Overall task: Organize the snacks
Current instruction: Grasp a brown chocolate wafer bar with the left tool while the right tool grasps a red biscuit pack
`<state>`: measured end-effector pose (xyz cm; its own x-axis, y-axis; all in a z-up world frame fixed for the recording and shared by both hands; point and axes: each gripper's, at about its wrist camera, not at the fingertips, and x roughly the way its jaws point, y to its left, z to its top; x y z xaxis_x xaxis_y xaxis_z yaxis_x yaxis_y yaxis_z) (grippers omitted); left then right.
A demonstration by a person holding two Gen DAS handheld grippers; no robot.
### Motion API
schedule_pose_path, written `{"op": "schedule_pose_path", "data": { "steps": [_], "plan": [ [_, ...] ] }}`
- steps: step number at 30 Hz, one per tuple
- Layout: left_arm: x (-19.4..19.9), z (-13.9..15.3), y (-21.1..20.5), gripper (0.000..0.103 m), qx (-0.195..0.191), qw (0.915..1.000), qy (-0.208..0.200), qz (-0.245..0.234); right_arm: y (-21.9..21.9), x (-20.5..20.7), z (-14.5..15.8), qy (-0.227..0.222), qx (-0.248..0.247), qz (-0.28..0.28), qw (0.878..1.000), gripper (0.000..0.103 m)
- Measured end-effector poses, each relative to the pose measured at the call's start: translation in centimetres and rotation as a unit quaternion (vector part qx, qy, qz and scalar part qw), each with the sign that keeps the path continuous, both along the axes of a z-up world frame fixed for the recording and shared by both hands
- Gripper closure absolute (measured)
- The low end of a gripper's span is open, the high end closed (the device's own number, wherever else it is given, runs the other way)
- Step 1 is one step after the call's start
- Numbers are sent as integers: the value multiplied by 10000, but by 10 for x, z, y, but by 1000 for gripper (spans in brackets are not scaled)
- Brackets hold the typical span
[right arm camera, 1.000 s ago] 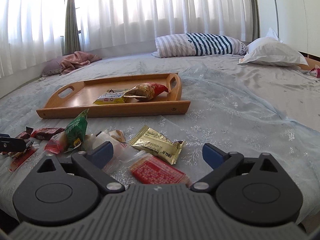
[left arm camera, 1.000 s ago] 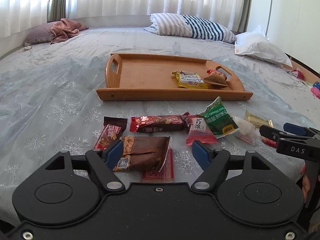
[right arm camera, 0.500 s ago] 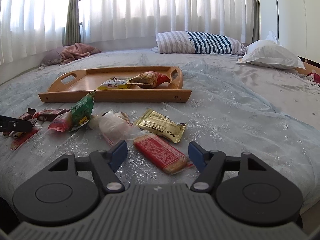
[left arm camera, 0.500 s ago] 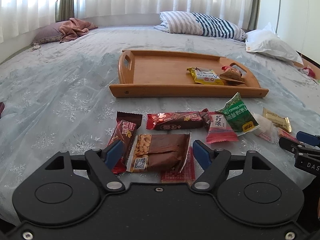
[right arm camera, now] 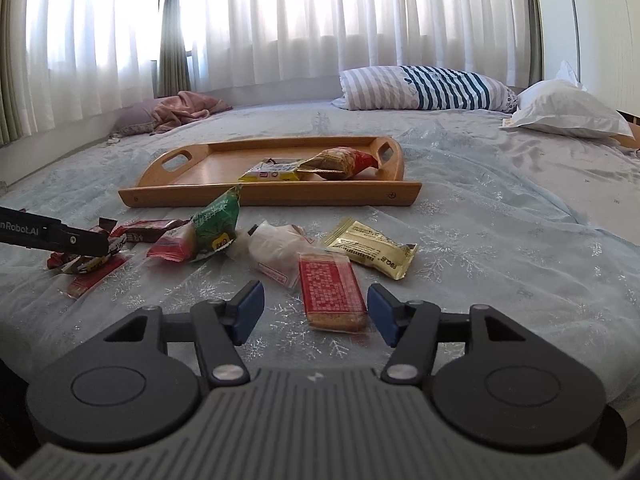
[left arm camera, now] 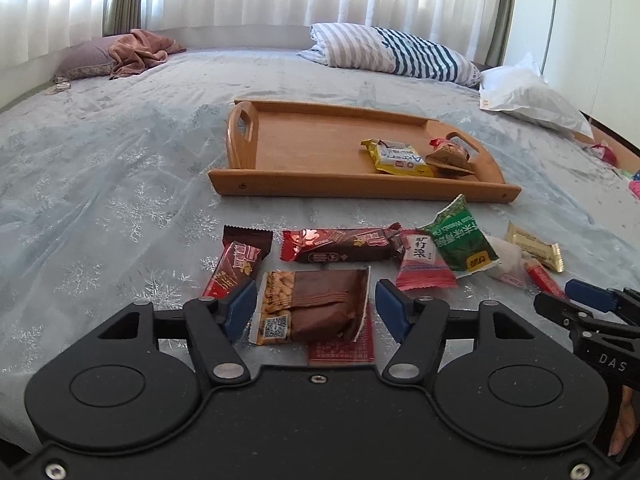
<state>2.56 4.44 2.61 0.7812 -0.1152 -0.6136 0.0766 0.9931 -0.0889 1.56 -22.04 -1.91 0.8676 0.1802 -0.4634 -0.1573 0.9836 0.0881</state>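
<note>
A wooden tray (left arm camera: 312, 152) lies on the bed and holds a yellow packet (left arm camera: 398, 158) and a brown-red packet (left arm camera: 448, 158). Several loose snacks lie in front of it. My left gripper (left arm camera: 316, 310) is open, with its fingers on either side of a brown peanut-bar packet (left arm camera: 316, 306). My right gripper (right arm camera: 316, 312) is open around a red biscuit packet (right arm camera: 330, 292). A gold sachet (right arm camera: 372, 254), a white packet (right arm camera: 276, 250) and a green packet (right arm camera: 216, 224) lie beyond it.
A red flat packet (left arm camera: 340, 350) lies under the peanut bar. A dark red bar (left arm camera: 340, 244) and a red-brown bar (left arm camera: 236, 264) lie near it. A striped pillow (left arm camera: 392, 54) and a white pillow (left arm camera: 528, 98) are at the back.
Both grippers have moved forward and lower over their packets. The right gripper's fingers now flank the red biscuit packet, and the left's flank the peanut bar.
</note>
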Motion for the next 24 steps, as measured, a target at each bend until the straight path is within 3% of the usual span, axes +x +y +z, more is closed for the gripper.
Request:
{"op": "schedule_pose_path", "data": {
  "steps": [5, 8, 11, 14, 16, 18, 24],
  "plan": [
    [9, -10, 4, 31, -239, 9995, 209, -33, 1, 7, 2, -18, 28, -73, 10000, 30],
    [11, -15, 3, 29, -173, 9997, 185, 2, 2, 12, 1, 12, -21, -86, 10000, 33],
    [12, -16, 4, 15, -189, 9997, 175, 60, 1, 15, 1, 53, -11, -112, 9999, 40],
    [14, -18, 8, 16, -284, 9994, 194, 88, 0, 17, 0, 137, -13, -138, 9998, 53],
    [15, -19, 12, 21, -406, 9988, 248, 121, 1, 18, -2, 197, -41, -140, 9997, 60],
    [15, -18, 13, 37, -413, 9987, 254, 129, 3, 16, -3, 214, -57, -109, 9997, 61],
    [10, -10, 8, 53, -285, 9994, 194, 76, 13, 13, -1, 233, -28, 35, 9997, 65]
  ]
}}
